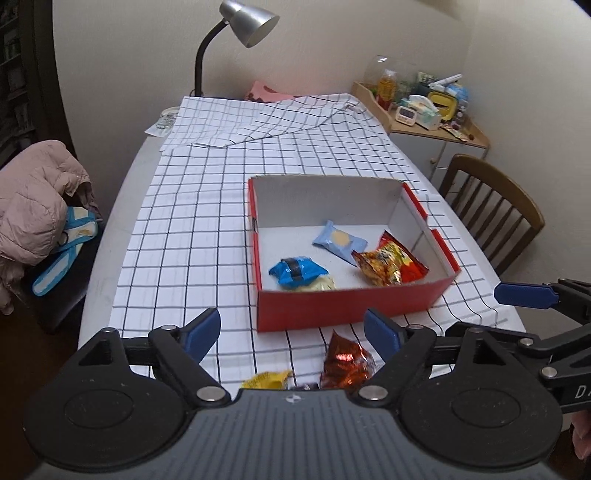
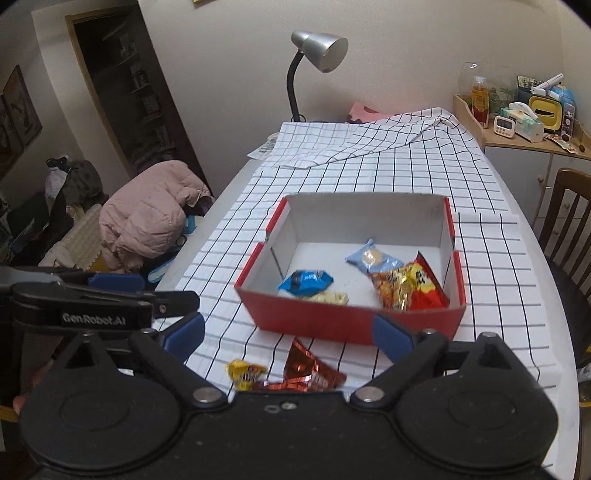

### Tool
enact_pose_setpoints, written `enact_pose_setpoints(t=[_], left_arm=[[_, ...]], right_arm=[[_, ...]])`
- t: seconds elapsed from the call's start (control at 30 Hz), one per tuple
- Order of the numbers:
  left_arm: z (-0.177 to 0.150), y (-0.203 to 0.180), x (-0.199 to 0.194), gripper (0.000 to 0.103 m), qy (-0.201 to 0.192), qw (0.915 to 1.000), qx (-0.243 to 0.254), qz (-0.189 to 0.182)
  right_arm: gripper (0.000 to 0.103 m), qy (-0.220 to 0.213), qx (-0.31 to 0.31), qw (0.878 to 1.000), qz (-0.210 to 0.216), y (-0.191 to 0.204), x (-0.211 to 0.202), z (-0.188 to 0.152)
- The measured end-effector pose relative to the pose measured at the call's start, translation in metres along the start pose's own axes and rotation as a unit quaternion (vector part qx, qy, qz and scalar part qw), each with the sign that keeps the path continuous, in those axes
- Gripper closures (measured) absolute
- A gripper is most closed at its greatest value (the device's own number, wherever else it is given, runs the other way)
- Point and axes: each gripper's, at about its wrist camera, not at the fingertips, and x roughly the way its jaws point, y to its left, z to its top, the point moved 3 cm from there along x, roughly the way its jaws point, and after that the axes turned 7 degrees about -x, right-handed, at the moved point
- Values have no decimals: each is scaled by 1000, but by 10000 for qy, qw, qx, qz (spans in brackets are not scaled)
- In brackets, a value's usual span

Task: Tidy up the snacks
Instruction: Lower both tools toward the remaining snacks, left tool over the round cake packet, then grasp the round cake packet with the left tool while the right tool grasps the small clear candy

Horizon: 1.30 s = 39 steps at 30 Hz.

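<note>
Red box mid-frame holding four snack packs, orange pack and yellow pack low centre on checked tabletop, left tongs and right tongs spread, gripping nothing

The box sat on the table ahead of me, with four snacks in it. Two more packets lay on the cloth between the box and me. A lamp stood behind, a chair to the right.
</note>
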Motion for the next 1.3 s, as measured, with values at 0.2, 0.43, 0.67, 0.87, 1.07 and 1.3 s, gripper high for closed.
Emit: enact_pose_setpoints(t=[0.2, 0.43, 0.67, 0.87, 1.07, 1.3], left_arm=[[-33, 3, -5, 13, 163, 9994, 56, -302], [-84, 6, 12, 13, 554, 9983, 85, -187], [-122, 9, 43, 13, 1205, 9927, 2, -44], [-143, -3, 66, 13, 1504, 9883, 268, 0], [-155, -12, 80, 13, 1647, 9854, 422, 17], [-166, -19, 90, 13, 1659, 9844, 589, -10]], right_arm=[[4, 134, 42, 9999, -70, 6, -4, -33], [4, 647, 301, 9973, -192, 3, 11, -81], [10, 1268, 1159, 9840, -468, -17, 34, -121], [14, 1592, 1595, 9730, -502, -28, 53, -136], [20, 1829, 1502, 9704, -479, -18, 73, -141], [34, 2033, 1302, 9692, -486, -8, 91, -144]])
